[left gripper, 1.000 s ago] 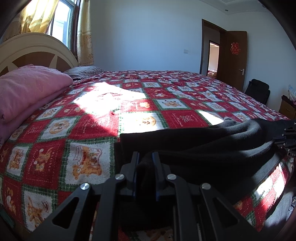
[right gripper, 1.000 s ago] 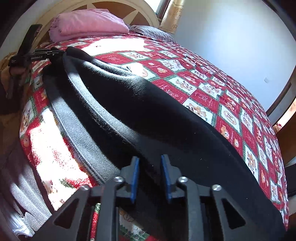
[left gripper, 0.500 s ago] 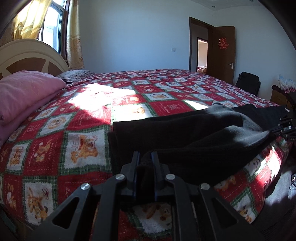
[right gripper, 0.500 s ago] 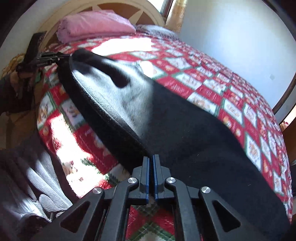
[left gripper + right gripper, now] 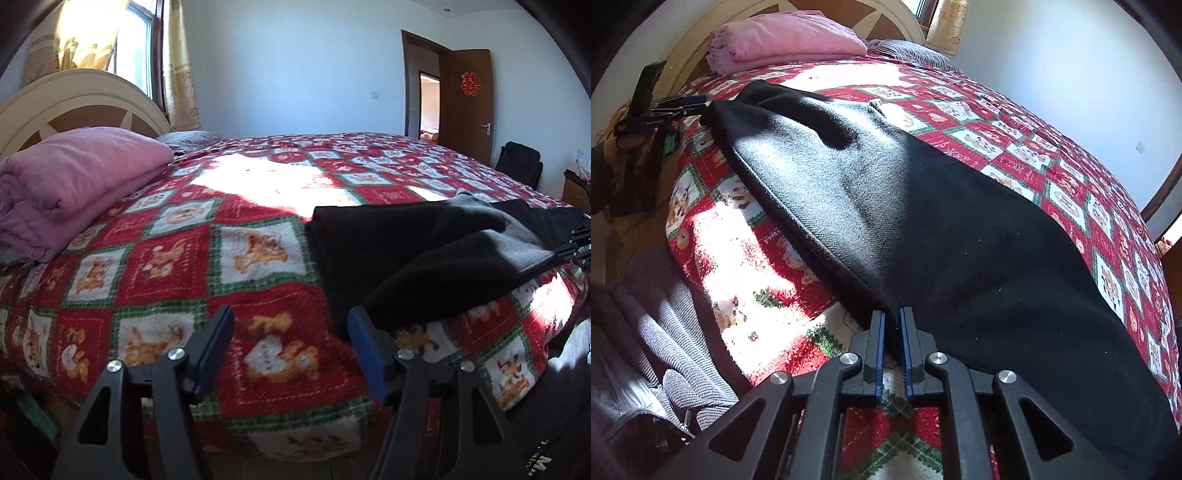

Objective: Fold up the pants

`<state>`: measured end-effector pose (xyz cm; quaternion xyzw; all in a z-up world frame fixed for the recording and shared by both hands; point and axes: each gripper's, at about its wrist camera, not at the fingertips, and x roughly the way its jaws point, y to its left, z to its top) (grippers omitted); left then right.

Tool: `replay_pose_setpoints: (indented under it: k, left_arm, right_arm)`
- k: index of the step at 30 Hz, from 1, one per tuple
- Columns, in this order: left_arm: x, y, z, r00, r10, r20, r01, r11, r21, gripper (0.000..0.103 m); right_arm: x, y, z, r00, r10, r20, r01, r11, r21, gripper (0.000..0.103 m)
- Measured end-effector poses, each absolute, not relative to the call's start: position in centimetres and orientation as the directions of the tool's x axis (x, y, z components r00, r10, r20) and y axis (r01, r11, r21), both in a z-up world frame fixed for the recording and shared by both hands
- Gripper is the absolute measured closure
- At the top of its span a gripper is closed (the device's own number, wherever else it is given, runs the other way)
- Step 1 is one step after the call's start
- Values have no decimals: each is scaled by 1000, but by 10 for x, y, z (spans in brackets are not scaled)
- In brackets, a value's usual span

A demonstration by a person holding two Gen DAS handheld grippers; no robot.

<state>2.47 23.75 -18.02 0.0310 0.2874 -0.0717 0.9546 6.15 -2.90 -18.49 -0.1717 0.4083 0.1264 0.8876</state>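
The black pants [image 5: 424, 251] lie folded lengthwise on the red patterned bedspread near the bed's front edge; they fill the right wrist view [image 5: 923, 206]. My left gripper [image 5: 291, 347] is open and empty, just left of the pants' near corner. It also shows at the far left of the right wrist view [image 5: 690, 105], beside the pants' end. My right gripper [image 5: 892, 325] is shut on the pants' edge. It also shows at the right edge of the left wrist view [image 5: 576, 247].
A folded pink blanket [image 5: 70, 177] lies by the cream headboard [image 5: 55, 107]. The bedspread [image 5: 177, 258] reaches far back. A brown door [image 5: 469, 103] and a black bag [image 5: 521, 162] stand at the right. Grey knit clothing [image 5: 661, 332] shows off the bed's edge.
My left gripper has opened, let go of the pants and drawn back to the left. My right gripper closed on the pants' edge half a second ago and still holds it.
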Motion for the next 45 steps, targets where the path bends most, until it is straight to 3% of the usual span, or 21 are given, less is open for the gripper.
replay_pose_setpoints:
  k: [5, 8, 10, 13, 17, 19, 25, 27, 28, 29, 31, 35, 38, 40, 45]
  left_arm:
    - [23, 248, -173, 842, -98, -531, 91, 995, -40, 37]
    - [32, 237, -164, 839, -182, -513, 126, 982, -144, 37]
    - [44, 229, -165, 805, -226, -549, 135, 970, -203, 37]
    - [47, 222, -172, 743, -259, -617, 117, 958, -262, 50]
    - [23, 232, -178, 729, -325, -603, 95, 920, -381, 51]
    - [17, 232, -183, 712, -352, -607, 95, 906, -413, 51]
    - [26, 233, -204, 674, -485, -557, 88, 802, -591, 51]
    - [32, 229, -205, 669, -520, -531, 100, 771, -629, 55]
    - [36, 226, -205, 666, -524, -532, 98, 768, -633, 62]
    - [38, 224, -204, 669, -519, -532, 101, 773, -626, 74]
    - [37, 219, -196, 695, -478, -538, 119, 813, -570, 88]
    - [35, 210, -174, 749, -341, -568, 120, 913, -389, 91]
    - [39, 196, -170, 763, -171, -624, 121, 985, -123, 91]
    - [46, 198, -175, 745, -165, -647, 118, 986, -116, 91]
    - [52, 208, -180, 769, -190, -611, 115, 980, -160, 90]
  right_arm:
    - [57, -30, -180, 628, 97, -772, -374, 908, -190, 88]
    - [55, -29, -174, 625, 125, -771, -384, 909, -164, 77]
    - [53, -28, -169, 636, 130, -761, -385, 908, -167, 75]
    - [50, -26, -164, 653, 121, -748, -378, 907, -184, 75]
    - [48, -28, -161, 674, 127, -728, -367, 912, -181, 72]
    - [52, -24, -164, 672, 122, -730, -369, 910, -188, 55]
    - [57, -7, -163, 675, 139, -724, -393, 899, -194, 55]
    - [59, -3, -161, 681, 137, -719, -395, 896, -203, 55]
    - [60, -2, -159, 683, 138, -717, -395, 895, -205, 55]
    - [61, 0, -158, 684, 138, -716, -395, 895, -205, 55]
    - [64, 2, -157, 687, 135, -714, -395, 894, -210, 55]
    - [70, 9, -154, 686, 145, -713, -409, 887, -214, 55]
    - [78, 14, -147, 669, 192, -718, -437, 883, -170, 55]
    - [87, 17, -135, 656, 249, -713, -454, 884, -109, 55]
    - [129, 43, -104, 664, 281, -693, -466, 880, -90, 55]
